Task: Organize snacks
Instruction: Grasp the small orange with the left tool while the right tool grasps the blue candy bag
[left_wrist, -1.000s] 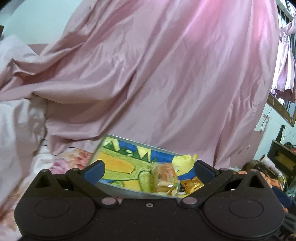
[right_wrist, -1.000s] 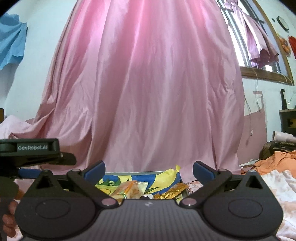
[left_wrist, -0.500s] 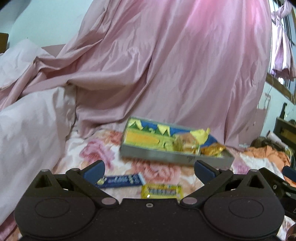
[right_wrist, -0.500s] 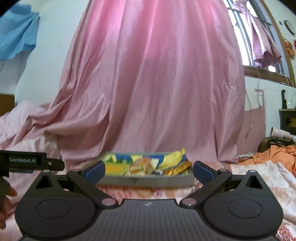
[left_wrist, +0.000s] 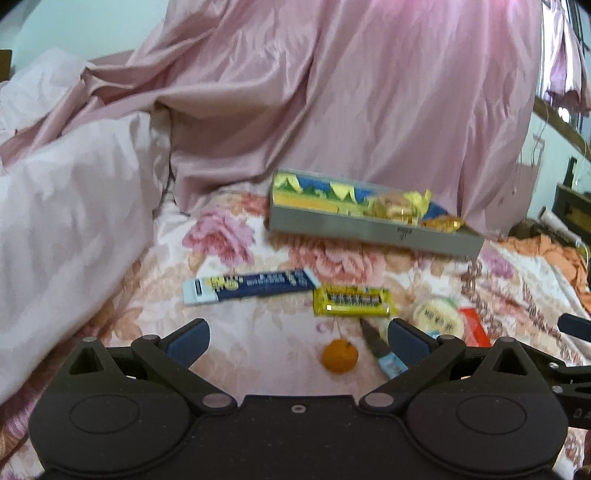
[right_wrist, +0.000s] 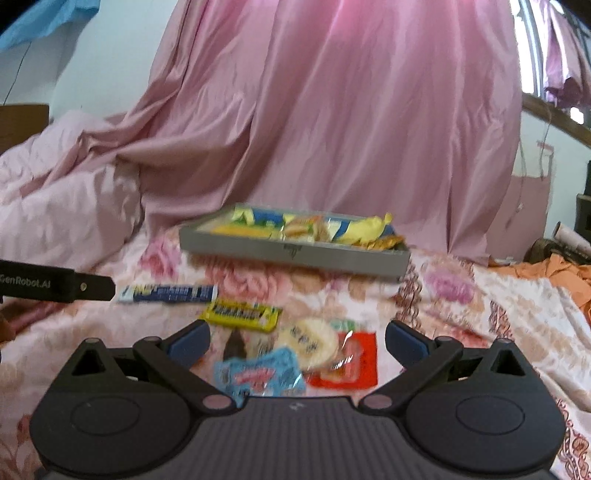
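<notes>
Between the right gripper's (right_wrist: 297, 341) spread jaws: round cracker (right_wrist: 308, 341).

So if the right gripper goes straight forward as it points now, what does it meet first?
Probably the loose snacks just ahead: the right gripper, open and empty, points over the light blue packet and round wafer. The tray lies further back. Depth is uncertain.
</notes>
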